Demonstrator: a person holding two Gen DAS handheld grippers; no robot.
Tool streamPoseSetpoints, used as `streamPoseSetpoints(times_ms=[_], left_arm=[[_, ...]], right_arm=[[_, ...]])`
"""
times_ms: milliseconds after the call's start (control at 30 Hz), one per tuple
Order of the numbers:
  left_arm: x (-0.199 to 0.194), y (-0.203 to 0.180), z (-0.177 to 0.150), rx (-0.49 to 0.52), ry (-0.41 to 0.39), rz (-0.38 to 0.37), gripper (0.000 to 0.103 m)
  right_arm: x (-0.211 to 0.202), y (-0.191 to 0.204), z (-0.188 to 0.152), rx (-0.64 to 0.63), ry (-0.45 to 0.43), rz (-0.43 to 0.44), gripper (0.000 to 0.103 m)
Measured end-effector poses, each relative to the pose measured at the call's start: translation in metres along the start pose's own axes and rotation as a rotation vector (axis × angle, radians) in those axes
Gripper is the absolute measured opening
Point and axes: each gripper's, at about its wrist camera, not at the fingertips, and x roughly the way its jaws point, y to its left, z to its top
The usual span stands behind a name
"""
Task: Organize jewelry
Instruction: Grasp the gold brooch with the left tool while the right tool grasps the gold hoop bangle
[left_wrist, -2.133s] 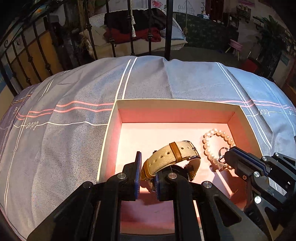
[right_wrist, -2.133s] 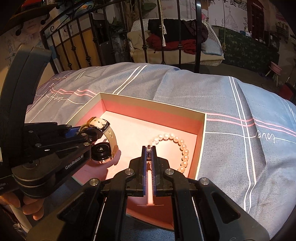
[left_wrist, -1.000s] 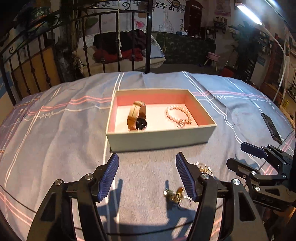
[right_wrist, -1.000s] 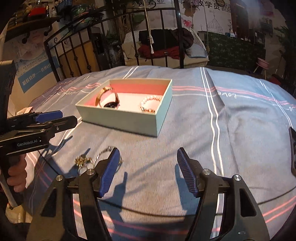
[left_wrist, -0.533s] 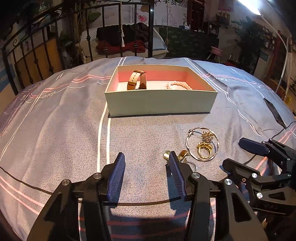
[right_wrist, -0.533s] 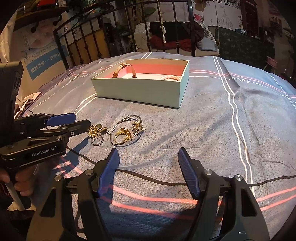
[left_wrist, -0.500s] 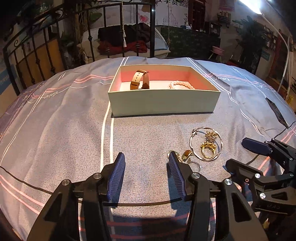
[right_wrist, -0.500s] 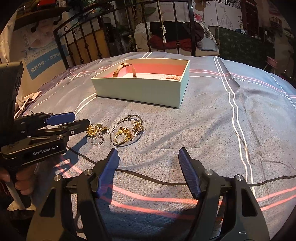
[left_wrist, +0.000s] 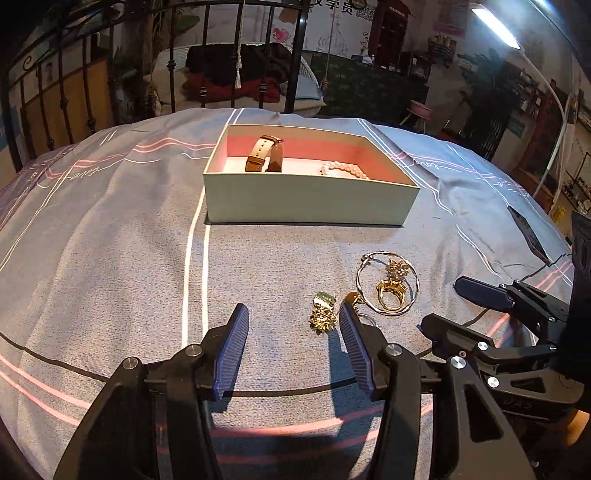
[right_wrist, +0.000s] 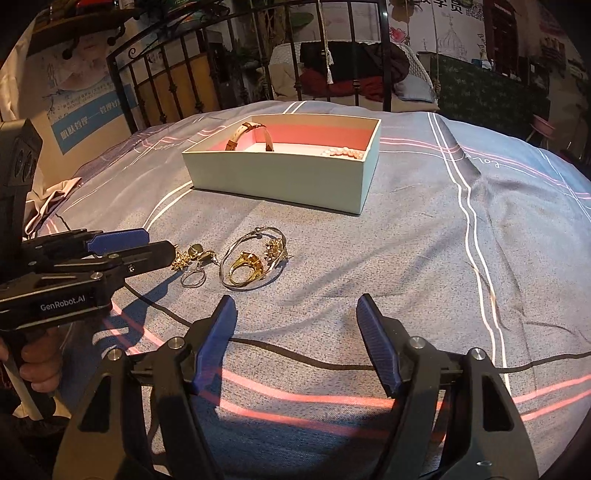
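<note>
An open box (left_wrist: 310, 203) with a pink inside sits on the bed; it also shows in the right wrist view (right_wrist: 280, 181). In it stand a tan-strap watch (left_wrist: 264, 153) and a pearl bracelet (left_wrist: 343, 170). On the bedspread lie a thin bangle (left_wrist: 386, 286) around a gold ring (left_wrist: 391, 293), and small gold earrings (left_wrist: 323, 312) beside them. My left gripper (left_wrist: 291, 325) is open, its right finger next to the earrings. My right gripper (right_wrist: 295, 314) is open and empty, just short of the bangle (right_wrist: 255, 258) and ring (right_wrist: 247, 271).
A black iron bed rail (left_wrist: 236, 55) and a wicker seat with clothes (right_wrist: 351, 74) stand beyond the bed. A dark flat object (left_wrist: 526, 232) lies on the bedspread at the right. A black cable (right_wrist: 332, 362) crosses the cover near me.
Both grippers let go of the watch and pearl bracelet in the box, opened, and drew back to the loose gold pieces. In the last half second the left gripper edged nearer the earrings.
</note>
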Motion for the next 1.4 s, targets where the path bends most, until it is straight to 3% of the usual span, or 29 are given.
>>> streamPoseSetpoints(times_ms=[133,200,233,267,467,567,767,967,1067,1400], left_arm=[[0.004,-0.005,-0.001,0.01,0.006,-0.007,0.05],[0.009,-0.008,0.0,0.03,0.012,0.008,0.038],[0.011,-0.009,0.0,0.04,0.019,0.009,0.022],[0.013,-0.011,0.0,0.047,0.025,0.014,0.017],[0.009,-0.005,-0.003,0.029,0.006,0.001,0.017],[0.009,0.003,-0.003,-0.003,0.004,-0.001,0.017],[0.008,0.004,-0.003,-0.012,0.004,0.002,0.017],[0.008,0.006,-0.003,-0.027,0.007,-0.007,0.017],[0.009,0.007,-0.004,-0.031,0.008,-0.007,0.017],[0.009,0.007,-0.005,-0.031,0.007,-0.007,0.018]], right_arm=[[0.001,0.001,0.0,-0.004,0.004,-0.003,0.068],[0.001,0.001,0.0,-0.005,0.004,-0.003,0.069],[0.001,0.001,0.0,-0.005,0.005,-0.003,0.07],[0.001,0.001,0.0,-0.007,0.005,-0.004,0.07],[0.005,0.009,0.004,-0.033,0.014,0.017,0.071],[0.014,0.012,0.013,-0.059,0.028,0.026,0.066],[0.038,0.023,0.036,-0.177,0.123,0.01,0.068],[0.05,0.033,0.045,-0.238,0.125,0.008,0.067],[0.052,0.033,0.047,-0.253,0.13,0.044,0.053],[0.047,0.032,0.044,-0.239,0.109,0.041,0.053]])
